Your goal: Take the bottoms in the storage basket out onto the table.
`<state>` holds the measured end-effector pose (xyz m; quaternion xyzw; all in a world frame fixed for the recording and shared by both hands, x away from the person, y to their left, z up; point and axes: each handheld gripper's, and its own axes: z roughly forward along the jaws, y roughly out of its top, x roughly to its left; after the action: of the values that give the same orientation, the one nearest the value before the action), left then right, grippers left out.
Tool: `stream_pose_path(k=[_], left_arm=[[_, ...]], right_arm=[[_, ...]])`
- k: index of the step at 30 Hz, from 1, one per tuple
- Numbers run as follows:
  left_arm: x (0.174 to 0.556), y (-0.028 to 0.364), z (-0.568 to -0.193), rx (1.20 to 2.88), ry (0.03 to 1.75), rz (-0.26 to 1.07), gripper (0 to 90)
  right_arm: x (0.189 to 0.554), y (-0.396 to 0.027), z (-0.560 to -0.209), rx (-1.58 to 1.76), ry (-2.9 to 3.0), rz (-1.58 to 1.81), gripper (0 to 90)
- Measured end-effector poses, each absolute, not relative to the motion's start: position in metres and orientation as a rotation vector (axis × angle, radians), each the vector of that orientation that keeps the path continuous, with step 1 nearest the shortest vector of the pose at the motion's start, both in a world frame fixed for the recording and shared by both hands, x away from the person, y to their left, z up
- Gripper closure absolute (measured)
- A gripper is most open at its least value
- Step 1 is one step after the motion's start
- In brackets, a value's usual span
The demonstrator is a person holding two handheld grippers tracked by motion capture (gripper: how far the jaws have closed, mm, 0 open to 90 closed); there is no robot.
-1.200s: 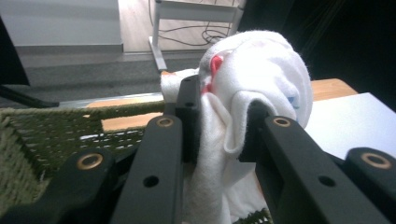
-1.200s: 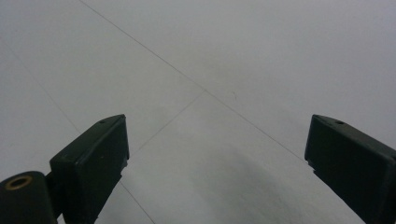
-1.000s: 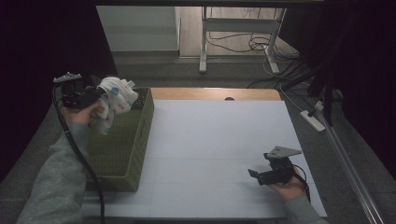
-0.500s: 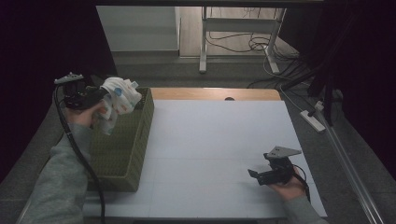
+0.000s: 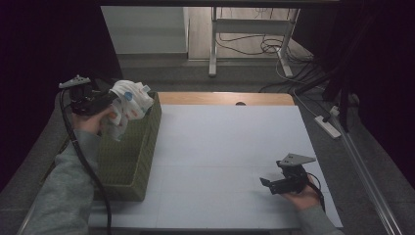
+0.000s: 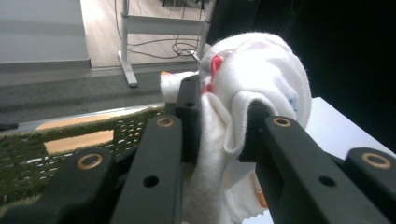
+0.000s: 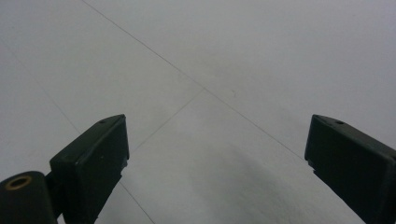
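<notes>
White cloth (image 5: 128,103) hangs pinched in left gripper (image 6: 219,121), directly above green basket (image 5: 128,161); right gripper (image 5: 278,184) rests wide apart, far away.

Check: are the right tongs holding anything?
No, the right tongs stand wide open over the bare white table.

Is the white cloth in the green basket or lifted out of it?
Lifted out: the left gripper holds the bunched white cloth above the green basket's far end.

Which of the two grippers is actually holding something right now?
The left gripper: its fingers pinch a white cloth above the green basket. The right gripper sits open over bare table.
</notes>
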<state>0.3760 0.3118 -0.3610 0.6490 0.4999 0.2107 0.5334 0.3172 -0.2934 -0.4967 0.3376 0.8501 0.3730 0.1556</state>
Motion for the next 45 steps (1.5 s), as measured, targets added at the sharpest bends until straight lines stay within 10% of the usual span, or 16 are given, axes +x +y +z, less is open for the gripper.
stream_pose_path(k=[45], left_arm=[[0.375, 0.262, -0.340, 1.554, 1.043, 0.426, 75.6]], right_arm=[[0.317, -0.293, -0.497, 0.968, 2.437, 1.063, 6.6]])
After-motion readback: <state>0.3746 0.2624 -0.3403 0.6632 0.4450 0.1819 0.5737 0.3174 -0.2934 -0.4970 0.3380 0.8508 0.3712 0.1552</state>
